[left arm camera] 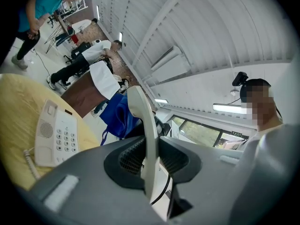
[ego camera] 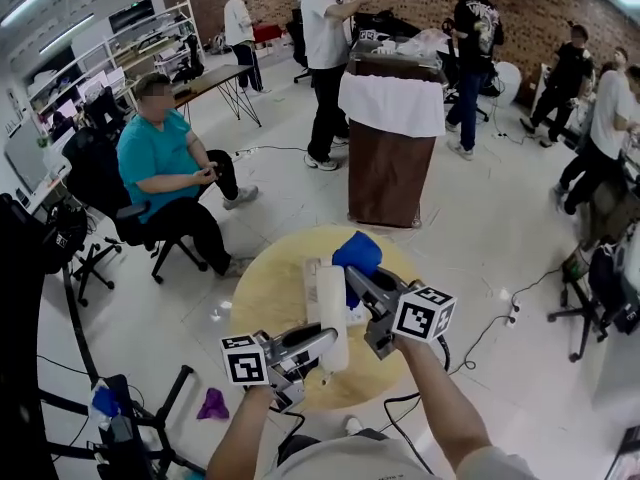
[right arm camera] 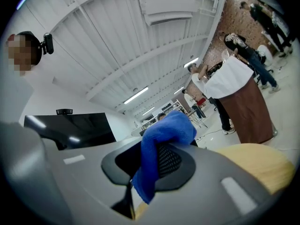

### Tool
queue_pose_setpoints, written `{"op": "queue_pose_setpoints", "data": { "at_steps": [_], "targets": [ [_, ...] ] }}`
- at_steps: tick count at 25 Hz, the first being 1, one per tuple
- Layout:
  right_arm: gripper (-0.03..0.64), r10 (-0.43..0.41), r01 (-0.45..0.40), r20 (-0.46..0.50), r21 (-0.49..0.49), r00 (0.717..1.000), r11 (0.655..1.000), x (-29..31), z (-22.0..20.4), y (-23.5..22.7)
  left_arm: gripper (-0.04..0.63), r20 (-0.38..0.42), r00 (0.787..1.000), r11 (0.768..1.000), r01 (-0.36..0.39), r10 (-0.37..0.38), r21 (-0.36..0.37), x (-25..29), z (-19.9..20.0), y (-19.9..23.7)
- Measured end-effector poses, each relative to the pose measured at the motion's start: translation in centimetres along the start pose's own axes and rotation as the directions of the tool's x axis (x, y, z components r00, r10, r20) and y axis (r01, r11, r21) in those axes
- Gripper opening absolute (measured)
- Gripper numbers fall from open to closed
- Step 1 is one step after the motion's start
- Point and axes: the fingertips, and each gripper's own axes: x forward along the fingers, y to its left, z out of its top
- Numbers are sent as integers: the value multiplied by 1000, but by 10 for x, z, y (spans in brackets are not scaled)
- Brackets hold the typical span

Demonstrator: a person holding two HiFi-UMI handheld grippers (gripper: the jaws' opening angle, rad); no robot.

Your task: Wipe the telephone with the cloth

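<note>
My left gripper (ego camera: 325,340) is shut on the white telephone handset (ego camera: 331,313) and holds it lifted over the round yellow table (ego camera: 270,298). In the left gripper view the handset (left arm camera: 143,135) stands upright between the jaws of the left gripper (left arm camera: 151,156). The white telephone base (left arm camera: 56,135) with its keypad lies on the table (left arm camera: 18,107) to the left. My right gripper (ego camera: 358,280) is shut on the blue cloth (ego camera: 357,256), which touches the handset's far end. The cloth (right arm camera: 161,139) bulges out of the right gripper (right arm camera: 152,161).
A brown pedestal draped in white (ego camera: 392,158) stands beyond the table. A person in a teal shirt (ego camera: 165,163) sits at the left. Several people stand at the back. Cables and a purple rag (ego camera: 212,404) lie on the floor.
</note>
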Motion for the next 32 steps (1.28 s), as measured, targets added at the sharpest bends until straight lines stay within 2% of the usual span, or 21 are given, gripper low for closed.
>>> {"op": "queue_pose_setpoints", "data": {
  "at_steps": [7, 17, 21, 24, 29, 32],
  "targets": [
    [64, -11, 11, 19, -24, 1000, 1000, -2, 19, -4, 83, -38, 999, 1000, 15, -15, 0, 7, -13, -8],
    [64, -14, 20, 50, -113, 999, 993, 6, 45, 8, 83, -55, 998, 1000, 20, -20, -5, 3, -25, -9],
    [64, -37, 48, 66, -168, 997, 985, 5, 54, 12, 83, -64, 998, 1000, 25, -25, -7, 4, -28, -7],
    [64, -70, 88, 77, -267, 995, 960, 8, 57, 23, 83, -54, 998, 1000, 14, -14, -3, -3, -26, -6],
    [64, -183, 197, 73, -453, 980, 870, -6, 61, 25, 83, -51, 999, 1000, 4, -4, -8, 4, -27, -6],
    [64, -184, 179, 41, -505, 982, 844, -7, 58, 32, 83, -58, 998, 1000, 5, -5, 1, 8, -25, -6]
  ]
}}
